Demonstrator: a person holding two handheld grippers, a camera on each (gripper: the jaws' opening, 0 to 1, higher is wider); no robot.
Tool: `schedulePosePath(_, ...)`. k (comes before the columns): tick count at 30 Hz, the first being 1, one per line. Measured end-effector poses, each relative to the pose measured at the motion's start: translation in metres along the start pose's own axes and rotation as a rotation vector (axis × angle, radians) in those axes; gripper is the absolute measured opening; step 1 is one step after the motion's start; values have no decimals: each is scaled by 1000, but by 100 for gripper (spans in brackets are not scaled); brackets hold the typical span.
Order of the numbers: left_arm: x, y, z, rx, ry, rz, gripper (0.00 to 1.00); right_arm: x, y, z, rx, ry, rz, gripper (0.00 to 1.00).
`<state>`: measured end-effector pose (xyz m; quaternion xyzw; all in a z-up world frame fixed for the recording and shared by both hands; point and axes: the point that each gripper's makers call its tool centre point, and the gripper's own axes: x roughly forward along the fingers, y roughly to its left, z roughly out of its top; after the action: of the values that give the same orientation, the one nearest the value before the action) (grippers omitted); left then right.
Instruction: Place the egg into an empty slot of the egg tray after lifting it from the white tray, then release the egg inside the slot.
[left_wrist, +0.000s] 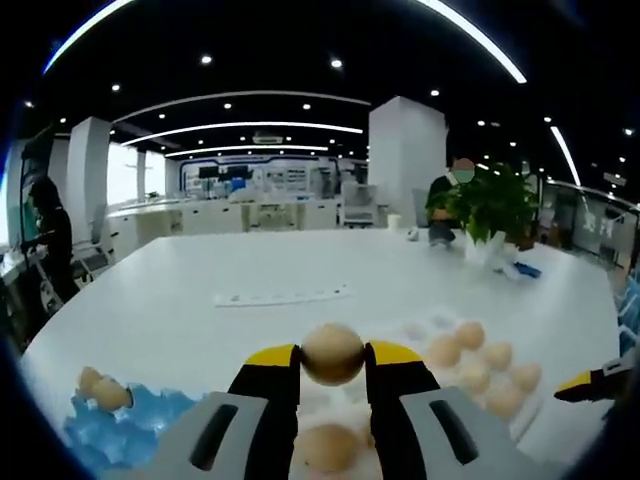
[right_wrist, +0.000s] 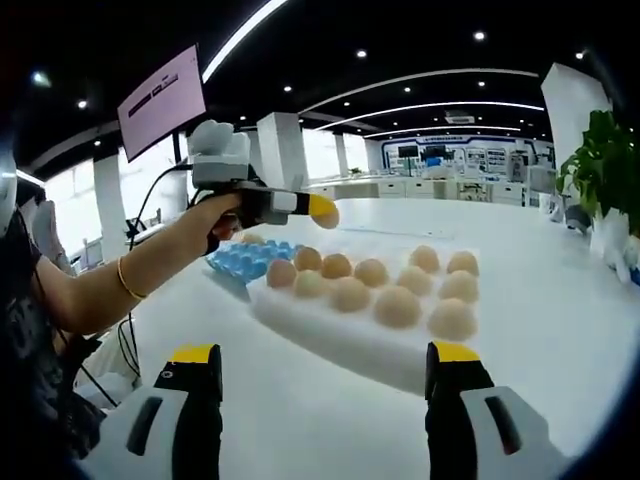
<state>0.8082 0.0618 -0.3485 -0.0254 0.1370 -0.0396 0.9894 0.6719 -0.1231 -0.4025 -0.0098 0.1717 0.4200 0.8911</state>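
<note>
left claw (left_wrist: 333, 362): clamped on the egg (left_wrist: 333, 353), held up off the white tray (right_wrist: 330, 335), so the lift looks done
right claw (right_wrist: 325, 390): jaws spread wide, holding nothing, just hanging over the bench (right_wrist: 560, 330)
white tray: still loaded with eggs, sits right beside the blue egg tray (left_wrist: 125, 425)
egg tray: a couple of eggs in it, plenty of free slots, I'd say
left to do: carry the egg over, lower it into a slot, let go
writing: wall screen (right_wrist: 160, 100) has text, way too small to read; no brands I can make out
</note>
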Motion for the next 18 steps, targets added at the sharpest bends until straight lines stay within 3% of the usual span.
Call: schedulePosePath(18,-14,39,-5,-31,-6,58,25,4,6,-3,0,6,9,87)
